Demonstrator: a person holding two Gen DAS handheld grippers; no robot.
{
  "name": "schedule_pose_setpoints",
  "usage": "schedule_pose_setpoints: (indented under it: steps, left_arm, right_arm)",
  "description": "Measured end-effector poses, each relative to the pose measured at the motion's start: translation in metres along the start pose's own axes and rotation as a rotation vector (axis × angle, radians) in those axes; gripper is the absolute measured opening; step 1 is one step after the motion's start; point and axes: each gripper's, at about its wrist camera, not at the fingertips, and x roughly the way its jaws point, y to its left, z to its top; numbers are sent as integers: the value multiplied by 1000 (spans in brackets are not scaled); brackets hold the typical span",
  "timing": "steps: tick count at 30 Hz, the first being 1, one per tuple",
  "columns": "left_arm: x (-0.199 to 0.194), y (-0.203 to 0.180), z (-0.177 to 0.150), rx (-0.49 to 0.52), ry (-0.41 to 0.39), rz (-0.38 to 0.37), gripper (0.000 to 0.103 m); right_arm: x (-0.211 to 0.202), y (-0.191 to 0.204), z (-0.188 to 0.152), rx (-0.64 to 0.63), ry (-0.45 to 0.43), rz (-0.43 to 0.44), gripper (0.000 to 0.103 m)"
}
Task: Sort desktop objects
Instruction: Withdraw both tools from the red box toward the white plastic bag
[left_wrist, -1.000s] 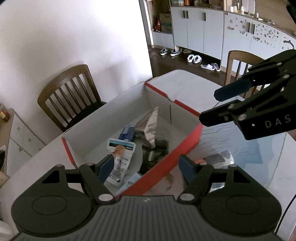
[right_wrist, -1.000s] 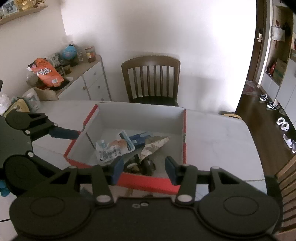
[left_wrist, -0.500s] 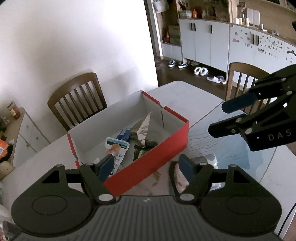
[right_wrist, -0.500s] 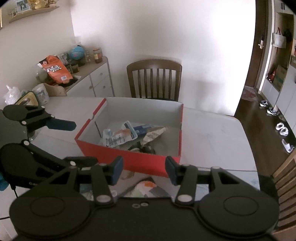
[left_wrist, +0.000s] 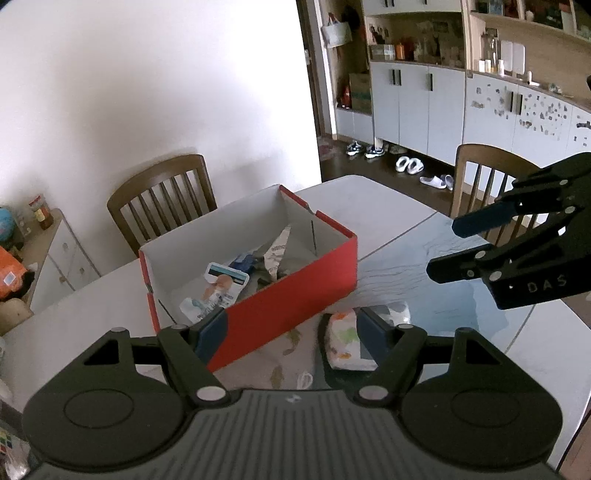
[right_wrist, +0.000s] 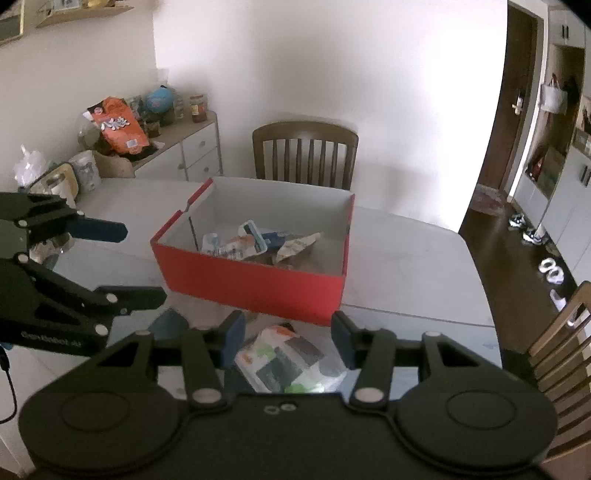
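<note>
Between placements: left gripper (left_wrist: 291, 332) and right gripper (right_wrist: 288, 332) both spread wide, empty, above a patterned packet (right_wrist: 291, 360), possibly tissues, lying just before the red box (right_wrist: 258, 284); next, descend and close on it

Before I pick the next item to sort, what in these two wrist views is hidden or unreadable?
- Patterned packet: near end hidden behind the right gripper body, right wrist view; the left gripper finger covers part of it, left wrist view.
- Red box: its near wall hides the lowest contents in both views.
- White pouch in the box: print too small to read.
- Table near edge: cut off by both gripper bodies.
</note>
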Motion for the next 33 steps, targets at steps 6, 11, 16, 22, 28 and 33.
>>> schedule_pose_setpoints:
  steps: [6, 11, 16, 22, 28, 33]
  left_arm:
    - [-11, -7, -17, -3, -26, 3, 76]
    - [-13, -7, -28, -20, -38, 0, 84]
    - [-6, -7, -40, -36, -24, -6, 85]
    - [2, -9, -56, -58, -31, -45, 89]
    - [17, -6, -70, -83, -28, -69, 103]
    - [30, -3, -82, -100, -16, -87, 103]
  right_arm:
    - [-7, 3, -14, 3, -13, 0, 52]
    - [-4, 1, -22, 21, -4, 3, 54]
    - [-3, 1, -34, 21, -2, 2, 66]
    - [-1, -3, -44, 38, -2, 13, 81]
    - [11, -9, -55, 52, 5, 10, 86]
    - [26, -12, -61, 53, 25, 17, 86]
